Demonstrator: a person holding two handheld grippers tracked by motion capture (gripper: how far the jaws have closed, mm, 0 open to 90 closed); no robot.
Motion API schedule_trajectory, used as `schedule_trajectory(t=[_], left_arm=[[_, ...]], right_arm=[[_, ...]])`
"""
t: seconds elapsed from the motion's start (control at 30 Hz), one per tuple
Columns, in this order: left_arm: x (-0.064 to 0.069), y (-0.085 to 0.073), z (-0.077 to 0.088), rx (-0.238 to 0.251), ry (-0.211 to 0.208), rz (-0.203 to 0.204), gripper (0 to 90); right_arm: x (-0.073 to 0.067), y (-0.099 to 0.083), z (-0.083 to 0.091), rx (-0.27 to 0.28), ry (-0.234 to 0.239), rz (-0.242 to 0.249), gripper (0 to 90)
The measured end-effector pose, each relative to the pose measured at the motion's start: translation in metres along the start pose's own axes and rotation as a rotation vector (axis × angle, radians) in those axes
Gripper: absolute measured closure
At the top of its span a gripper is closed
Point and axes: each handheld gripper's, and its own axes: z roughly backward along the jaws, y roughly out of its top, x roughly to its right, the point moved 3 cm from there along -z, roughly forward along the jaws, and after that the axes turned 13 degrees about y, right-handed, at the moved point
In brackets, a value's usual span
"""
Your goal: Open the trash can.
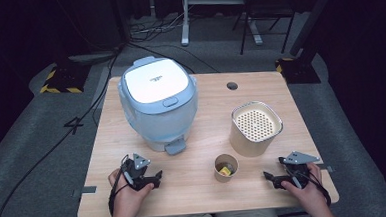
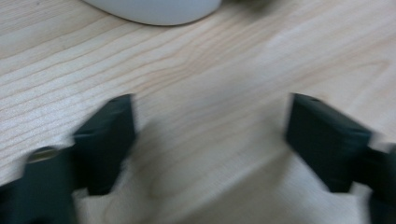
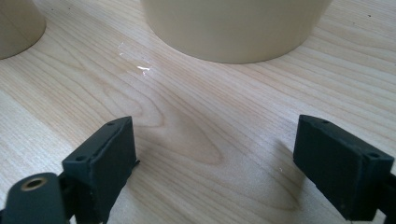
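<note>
While apart: two hand-held grippers (image 1: 159, 179) (image 1: 267, 176), gaping.

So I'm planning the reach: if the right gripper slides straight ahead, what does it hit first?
Probably the beige perforated container, dead ahead of the open right gripper; bare table lies between.

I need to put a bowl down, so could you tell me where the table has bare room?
The far right corner, beyond the perforated-lid container and by the cable hole, is bare. So is the front strip between the left claw and the paper cup. It is tighter between the rice cooker and that container.
</note>
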Motion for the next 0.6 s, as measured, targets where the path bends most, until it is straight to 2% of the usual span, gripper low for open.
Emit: schedule_trajectory(t=[0.03, 0.07, 0.1, 0.13, 0.17, 0.2, 0.33, 0.37, 0.6], left_arm=[[0.000, 0.000, 0.000, 0.000, 0.000, 0.000, 26.9], [0.001, 0.000, 0.003, -0.002, -0.008, -0.023, 26.9], [0.002, 0.000, 0.009, 0.004, -0.039, -0.059, 30.8], [0.002, 0.000, 0.009, 0.004, -0.039, -0.059, 33.0], [0.001, 0.000, 0.017, 0.003, -0.073, -0.076, 33.3], [-0.001, 0.000, 0.021, 0.000, -0.078, -0.083, 33.2], [-0.008, 0.003, 0.034, 0.002, -0.098, -0.087, 34.9], [-0.011, 0.006, 0.043, 0.014, -0.113, -0.073, 35.2], [-0.016, 0.016, 0.066, 0.064, -0.142, -0.087, 37.3]], right_arm=[[0.000, 0.000, 0.000, 0.000, 0.000, 0.000, 13.2], [0.000, 0.000, 0.000, 0.000, 0.001, 0.001, 13.2], [0.000, 0.000, 0.000, 0.000, 0.003, 0.001, 13.3], [0.000, 0.000, 0.000, 0.000, 0.003, 0.001, 13.3], [0.000, 0.000, 0.000, 0.000, 0.004, 0.002, 13.3], [0.000, 0.000, 0.000, 0.000, 0.004, 0.002, 13.3], [0.000, 0.000, 0.000, 0.000, 0.003, 0.002, 13.3], [0.000, 0.000, 0.000, 0.000, 0.004, 0.002, 13.2], [0.001, 0.000, 0.000, 0.000, 0.010, 0.004, 13.2]])
